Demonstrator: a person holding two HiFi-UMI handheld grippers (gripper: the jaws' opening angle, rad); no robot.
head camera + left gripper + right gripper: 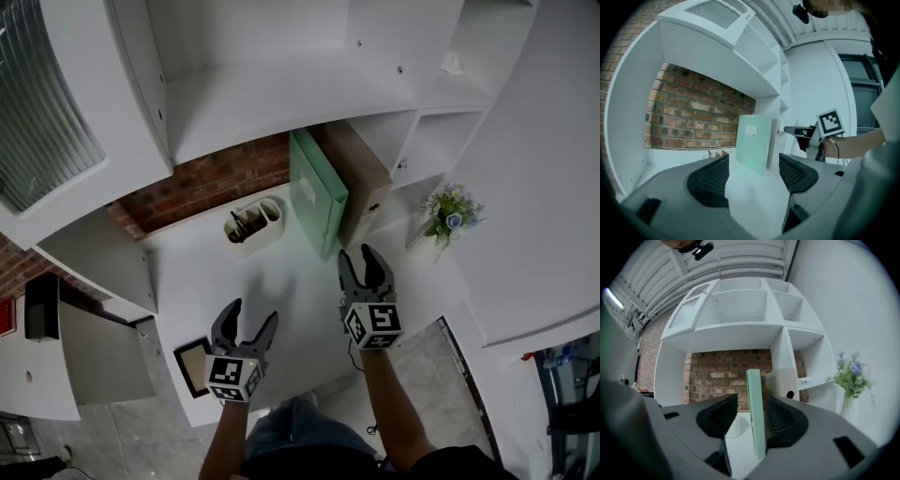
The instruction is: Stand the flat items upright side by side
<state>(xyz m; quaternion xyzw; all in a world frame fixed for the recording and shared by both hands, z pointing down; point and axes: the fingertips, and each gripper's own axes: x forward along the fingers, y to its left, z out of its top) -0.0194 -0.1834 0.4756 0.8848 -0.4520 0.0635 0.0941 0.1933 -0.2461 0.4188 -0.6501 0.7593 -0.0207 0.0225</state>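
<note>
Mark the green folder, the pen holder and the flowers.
green folder (316, 192), head view, middle of its broad face.
pen holder (262, 240), head view, near outer wall.
flowers (452, 214), head view, the cluster of blooms.

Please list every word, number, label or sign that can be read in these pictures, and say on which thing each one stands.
No text is readable.
On the green folder, a white label: too blurred to read.
The marker cube of the left gripper and the marker cube of the right gripper: square patterns only, no letters.
</note>
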